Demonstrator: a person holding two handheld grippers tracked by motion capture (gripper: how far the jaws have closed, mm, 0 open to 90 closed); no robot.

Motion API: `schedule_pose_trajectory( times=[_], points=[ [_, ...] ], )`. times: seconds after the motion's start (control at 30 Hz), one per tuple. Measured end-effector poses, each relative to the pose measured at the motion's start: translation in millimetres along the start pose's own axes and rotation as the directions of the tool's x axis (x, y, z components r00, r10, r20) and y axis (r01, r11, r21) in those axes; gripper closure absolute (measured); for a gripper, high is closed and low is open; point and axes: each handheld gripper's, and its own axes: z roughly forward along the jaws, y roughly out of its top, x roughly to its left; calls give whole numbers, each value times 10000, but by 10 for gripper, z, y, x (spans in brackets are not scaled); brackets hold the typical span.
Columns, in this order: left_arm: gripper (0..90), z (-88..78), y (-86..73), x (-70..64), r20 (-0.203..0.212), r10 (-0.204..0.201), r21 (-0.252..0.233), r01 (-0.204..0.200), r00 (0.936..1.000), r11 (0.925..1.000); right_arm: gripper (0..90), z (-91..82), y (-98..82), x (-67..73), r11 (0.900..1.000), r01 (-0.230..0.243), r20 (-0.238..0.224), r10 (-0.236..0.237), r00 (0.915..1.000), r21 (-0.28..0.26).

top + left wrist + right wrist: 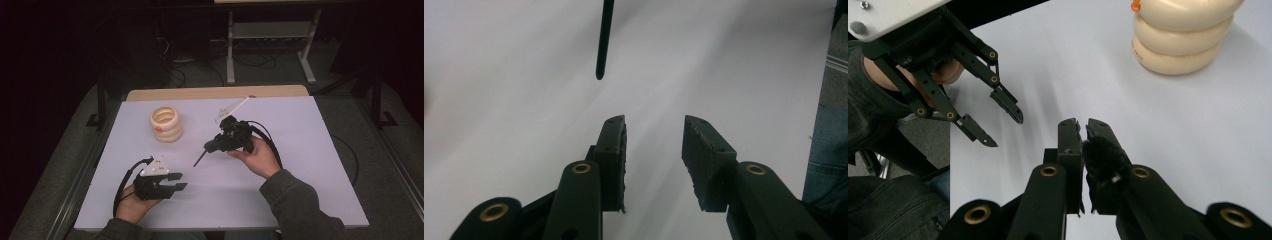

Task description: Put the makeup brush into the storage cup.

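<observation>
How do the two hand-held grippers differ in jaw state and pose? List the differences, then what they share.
1. The left hand-held gripper has its jaws apart with nothing between them; the right hand-held gripper is shut on a thin black stick.
2. The left one sits low near the table's front edge; the right one is held raised, farther in.
Both are black and point roughly toward each other.

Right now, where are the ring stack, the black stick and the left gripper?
ring stack [166, 124]: high view, top ring's side.
black stick [200, 159]: high view, lower shaft.
left gripper [180, 181]: high view, between its open jaw tips.
</observation>
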Motion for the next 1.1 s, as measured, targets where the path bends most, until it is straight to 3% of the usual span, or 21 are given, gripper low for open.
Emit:
schedule_pose_trajectory(
  times=[0.2,0.27,0.53,1.1],
  points=[
    [604,-26,-12,19,-72,59,39,-59,10000,10000,843,9,119,-16,9996,263,94,-264,9996,83],
    [600,-23,-20,8,-62,-223,-156,222,9997,9996,843,10,155,-24,9996,292,96,-293,9995,63],
    [591,-48,-30,27,-110,-190,-138,188,9998,9997,842,6,302,-55,9984,539,241,-543,9982,154],
    [566,-102,-54,62,-230,-224,-118,221,9995,9997,841,10,612,-179,9981,583,508,-592,9969,208]
  ],
)
